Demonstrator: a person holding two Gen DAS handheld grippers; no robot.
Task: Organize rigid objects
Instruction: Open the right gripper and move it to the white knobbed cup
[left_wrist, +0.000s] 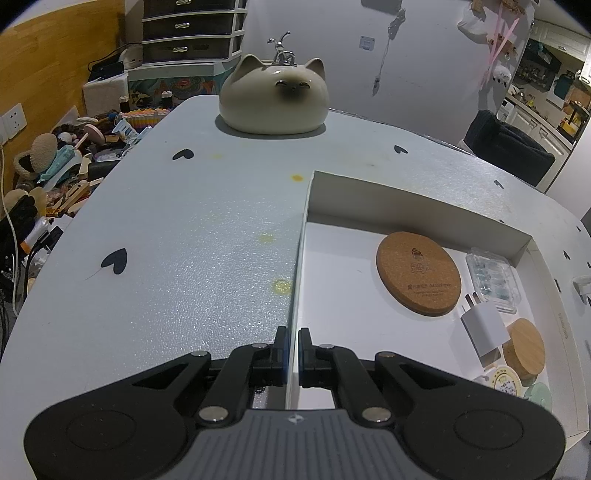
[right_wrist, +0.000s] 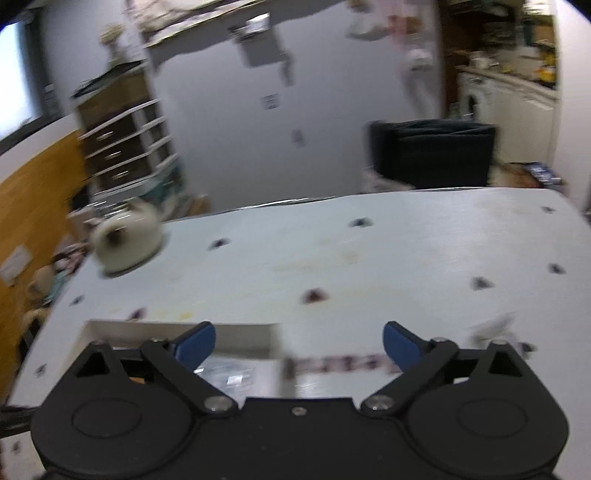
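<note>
Left wrist view, from left to right: clutter lies on the floor beside the table (left_wrist: 155, 221), whose pale cover carries small black hearts; a cat-shaped ceramic pot (left_wrist: 274, 98) sits at the far edge. The left gripper (left_wrist: 292, 354) has its fingers pinching the thin left wall of the white box (left_wrist: 406, 199). Inside the box lie a round cork coaster (left_wrist: 418, 272), a clear plastic case (left_wrist: 493, 282) just beside it, a white charger plug (left_wrist: 484, 328) and a wooden lid (left_wrist: 526, 343) touching the plug. Right wrist view is blurred: the box (right_wrist: 236, 334) shows at lower left, and the right gripper (right_wrist: 299, 341) has its fingers spread wide with nothing between them, above the table cover.
</note>
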